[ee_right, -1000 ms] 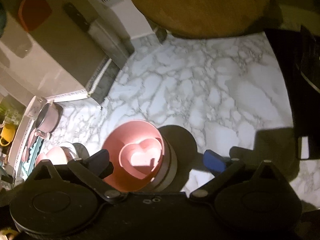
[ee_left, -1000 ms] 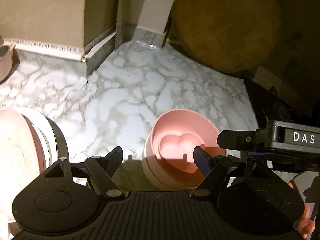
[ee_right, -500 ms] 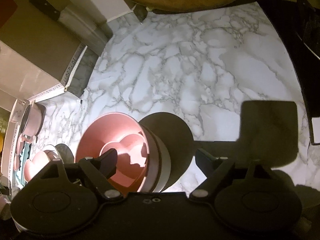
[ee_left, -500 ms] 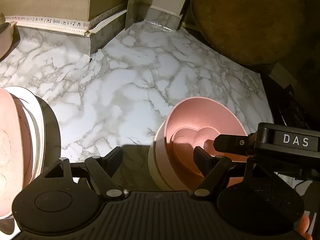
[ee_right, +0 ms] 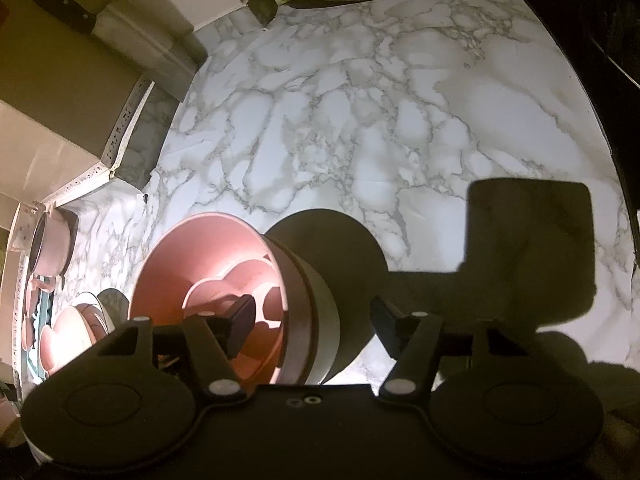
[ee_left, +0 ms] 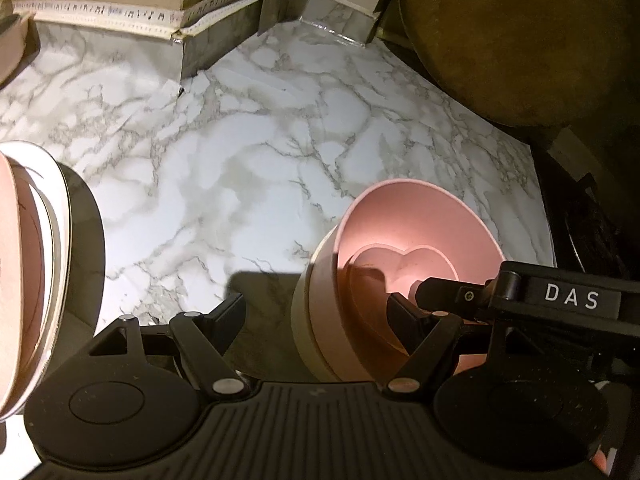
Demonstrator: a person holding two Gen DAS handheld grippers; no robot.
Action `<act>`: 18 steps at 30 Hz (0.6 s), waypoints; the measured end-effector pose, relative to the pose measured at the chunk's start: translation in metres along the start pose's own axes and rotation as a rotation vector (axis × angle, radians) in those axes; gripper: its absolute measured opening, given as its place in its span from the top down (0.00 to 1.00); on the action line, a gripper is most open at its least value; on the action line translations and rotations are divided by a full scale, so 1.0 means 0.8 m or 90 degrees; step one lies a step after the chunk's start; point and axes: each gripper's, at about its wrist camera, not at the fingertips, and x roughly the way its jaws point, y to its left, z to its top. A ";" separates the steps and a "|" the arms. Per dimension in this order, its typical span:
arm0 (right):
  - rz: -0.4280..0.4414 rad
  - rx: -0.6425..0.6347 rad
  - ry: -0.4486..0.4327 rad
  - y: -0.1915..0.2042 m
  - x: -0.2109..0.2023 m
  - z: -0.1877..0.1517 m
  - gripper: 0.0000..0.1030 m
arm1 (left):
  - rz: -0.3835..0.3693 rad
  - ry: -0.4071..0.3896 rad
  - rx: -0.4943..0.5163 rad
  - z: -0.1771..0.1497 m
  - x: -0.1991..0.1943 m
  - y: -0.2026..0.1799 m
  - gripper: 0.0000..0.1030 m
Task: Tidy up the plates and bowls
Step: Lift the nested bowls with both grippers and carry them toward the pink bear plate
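A stack of bowls [ee_left: 320,320] stands on the marble counter [ee_left: 240,160]: a cream bowl [ee_right: 328,320] holds a pink bowl [ee_right: 168,276], and a pink heart-shaped bowl [ee_left: 404,264] lies inside that. My left gripper [ee_left: 316,316] is open astride the stack's left wall, one finger inside and one outside, with a gap on the outer side. My right gripper [ee_right: 312,320] straddles the opposite wall and its jaws are closing. The wall is between them, but the pads do not press on it. One of its fingers [ee_left: 428,286] reaches into the bowl.
A pile of plates [ee_left: 36,280] with a pink one on top stands at the left, close to the left gripper. A round wooden board [ee_left: 520,40] leans at the back. A pink pot [ee_right: 52,244] sits far left. Dark objects [ee_left: 592,220] line the counter's right edge.
Both grippers have sunk toward the bowl stack, which now fills more of each view. The right jaws have narrowed, and its left finger has gone inside the pink bowl.
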 end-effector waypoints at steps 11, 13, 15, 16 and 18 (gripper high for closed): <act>0.007 0.000 -0.009 0.005 -0.001 0.000 0.59 | -0.013 -0.003 0.010 0.000 -0.002 -0.007 0.40; 0.011 -0.002 -0.012 0.007 -0.003 0.000 0.65 | -0.020 -0.004 0.013 0.000 -0.003 -0.009 0.48; 0.005 -0.004 -0.017 0.009 -0.005 -0.001 0.69 | -0.019 -0.004 0.013 0.000 -0.004 -0.011 0.50; 0.004 -0.005 -0.019 0.009 -0.005 -0.001 0.70 | -0.019 -0.005 0.011 0.000 -0.005 -0.012 0.50; -0.001 -0.003 -0.025 0.008 -0.007 0.000 0.76 | -0.017 -0.009 0.009 0.001 -0.008 -0.012 0.52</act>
